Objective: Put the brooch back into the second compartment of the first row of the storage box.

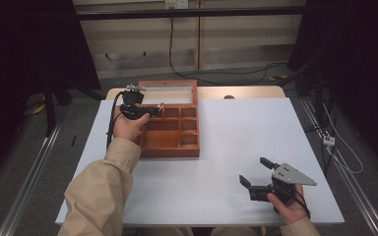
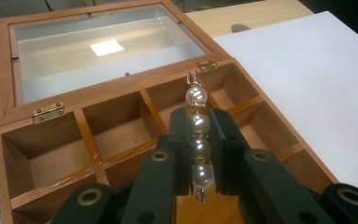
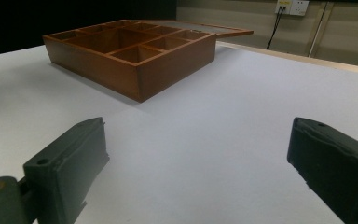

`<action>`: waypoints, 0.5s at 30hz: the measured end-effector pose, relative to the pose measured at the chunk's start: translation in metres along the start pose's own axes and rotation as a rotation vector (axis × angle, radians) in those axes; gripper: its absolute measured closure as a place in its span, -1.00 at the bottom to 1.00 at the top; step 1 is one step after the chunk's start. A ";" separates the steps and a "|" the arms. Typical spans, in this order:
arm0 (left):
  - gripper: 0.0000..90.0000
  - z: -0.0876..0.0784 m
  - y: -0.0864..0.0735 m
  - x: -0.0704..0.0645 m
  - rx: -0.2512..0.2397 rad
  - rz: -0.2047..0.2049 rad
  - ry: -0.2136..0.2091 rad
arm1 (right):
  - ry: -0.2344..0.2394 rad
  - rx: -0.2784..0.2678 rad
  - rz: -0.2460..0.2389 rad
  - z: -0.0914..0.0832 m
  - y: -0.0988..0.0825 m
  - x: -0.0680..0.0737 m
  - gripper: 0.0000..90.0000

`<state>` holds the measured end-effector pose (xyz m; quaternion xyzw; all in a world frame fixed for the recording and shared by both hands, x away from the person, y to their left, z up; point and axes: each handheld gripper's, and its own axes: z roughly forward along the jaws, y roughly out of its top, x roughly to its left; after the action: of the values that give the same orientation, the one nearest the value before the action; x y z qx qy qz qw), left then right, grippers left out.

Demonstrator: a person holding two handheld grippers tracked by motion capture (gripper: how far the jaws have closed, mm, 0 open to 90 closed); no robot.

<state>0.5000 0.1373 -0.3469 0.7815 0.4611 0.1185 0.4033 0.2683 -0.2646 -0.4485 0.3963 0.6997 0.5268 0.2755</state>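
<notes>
High view: white tabletop (image 1: 226,147) carries an open wooden compartment box (image 1: 170,142), glass lid (image 1: 167,93) laid back at the far side. Left gripper (image 1: 150,110) hangs over the box's back row; right gripper (image 1: 258,172) rests on bare tabletop well apart, jaws spread wide, nothing between them.

Left gripper view: jaws closed tight on a pearl hair clip (image 2: 198,140), a short row of pearls on a gilt metal pin. Clip runs lengthwise between the pads, its far pearl and prong projecting past the tips, above the rear middle-right compartment (image 2: 177,102); exact cell probably that one, though the angle is poor.

Step in hand, as judged: placing the clip. Lower it until it is inside the dividers, keep it level, then release gently so it doesn't catch a partition.
</notes>
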 end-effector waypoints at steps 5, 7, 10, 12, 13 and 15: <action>0.78 0.002 0.000 0.004 0.001 -0.008 0.003 | 0.000 0.001 0.001 0.000 0.000 0.000 -0.91; 0.78 0.004 0.000 0.004 -0.003 -0.017 0.013 | 0.000 0.001 0.001 0.000 0.000 0.000 -0.91; 0.78 0.005 0.001 0.006 0.006 -0.008 0.015 | -0.001 -0.001 0.001 0.000 0.000 0.000 -0.91; 0.78 0.007 0.001 0.007 0.006 -0.015 0.018 | 0.000 -0.002 0.002 -0.001 0.000 0.000 -0.91; 0.78 0.007 0.001 0.007 0.008 -0.018 0.017 | -0.001 -0.001 0.002 -0.001 0.000 0.000 -0.91; 0.78 0.008 0.002 0.009 0.008 -0.018 0.015 | 0.001 -0.002 0.000 -0.001 0.000 0.000 -0.91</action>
<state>0.5102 0.1398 -0.3524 0.7779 0.4717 0.1190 0.3977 0.2681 -0.2652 -0.4482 0.3961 0.6992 0.5275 0.2755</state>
